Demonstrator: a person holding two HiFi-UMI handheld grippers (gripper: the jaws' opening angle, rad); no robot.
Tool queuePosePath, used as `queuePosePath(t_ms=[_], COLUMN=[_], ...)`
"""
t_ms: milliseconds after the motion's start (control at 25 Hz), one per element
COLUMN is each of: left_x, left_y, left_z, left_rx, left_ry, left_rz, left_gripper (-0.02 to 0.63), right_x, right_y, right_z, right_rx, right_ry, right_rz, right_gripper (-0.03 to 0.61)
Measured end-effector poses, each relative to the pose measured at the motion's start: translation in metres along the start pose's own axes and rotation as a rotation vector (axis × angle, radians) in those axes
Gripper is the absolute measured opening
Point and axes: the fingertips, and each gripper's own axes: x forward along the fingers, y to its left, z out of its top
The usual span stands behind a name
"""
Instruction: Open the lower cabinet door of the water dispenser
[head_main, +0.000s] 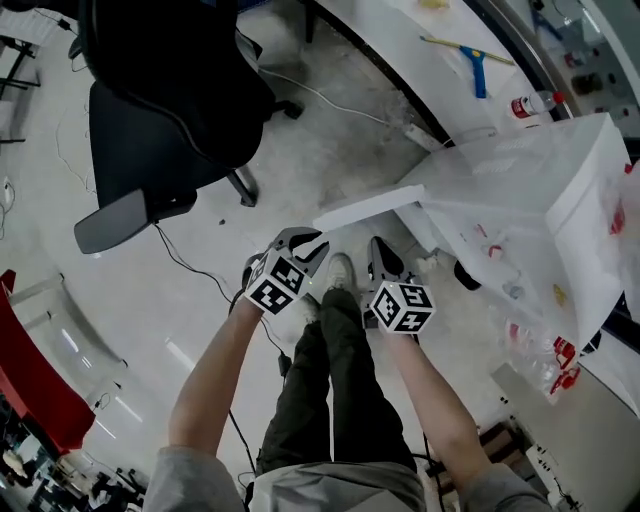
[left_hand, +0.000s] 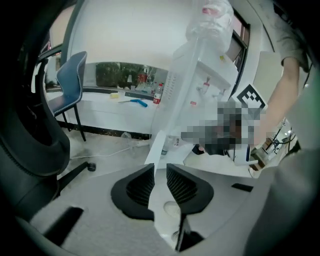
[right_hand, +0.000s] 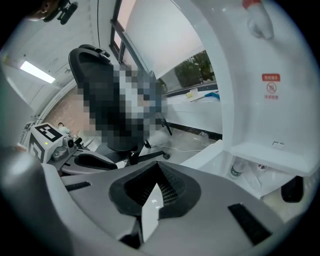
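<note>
The white water dispenser (head_main: 520, 190), wrapped in clear plastic, stands at the right. Its lower cabinet door (head_main: 370, 207) is swung out toward me, seen edge-on as a white strip. My left gripper (head_main: 312, 243) hovers just below the door's free end. In the left gripper view its jaws (left_hand: 160, 167) stand a narrow gap apart, with the door's edge (left_hand: 156, 147) beyond the tips and nothing pressed between the pads. My right gripper (head_main: 380, 252) is beside it and shut, empty (right_hand: 159, 167). The right gripper view shows the open cabinet with a shelf (right_hand: 265, 155) and a bottle (right_hand: 237, 170).
A black office chair (head_main: 160, 110) stands at the upper left, with a cable (head_main: 190, 265) trailing across the floor. A white desk (head_main: 400, 40) behind the dispenser carries a blue tool (head_main: 478, 65) and a bottle (head_main: 530, 103). My legs and shoe (head_main: 340, 272) are below the grippers.
</note>
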Motion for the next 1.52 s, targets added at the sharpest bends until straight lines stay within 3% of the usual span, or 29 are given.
queuePosePath(t_ms=[480, 680, 880, 1160, 1520], left_x=[-0.137, -0.194, -0.239, -0.288, -0.333], left_y=[-0.024, -0.050, -0.077, -0.122, -0.157], left_z=[0.098, 0.139, 0.170, 0.197, 0.217], left_rx=[-0.196, -0.223, -0.303, -0.261, -0.175], left_ry=[-0.313, -0.381, -0.413, -0.470, -0.539], left_rz=[0.222, 0.283, 0.302, 0.334, 0.359], left_gripper=[0.008, 0.008, 0.008, 0.008, 0.008], right_x=[-0.089, -0.138, -0.188, -0.245, -0.284], right_y=[0.084, 0.124, 0.159, 0.199, 0.218], right_z=[0.080, 0.119, 0.148, 0.166, 0.174], right_rx=[-0.005, -0.052, -0.098, -0.165, -0.216], right_ry=[-0.123, -0.155, -0.196, -0.247, -0.296], right_rz=[0.077, 0.108, 0.126, 0.133, 0.135], right_gripper=[0.011, 0.011, 0.011, 0.011, 0.011])
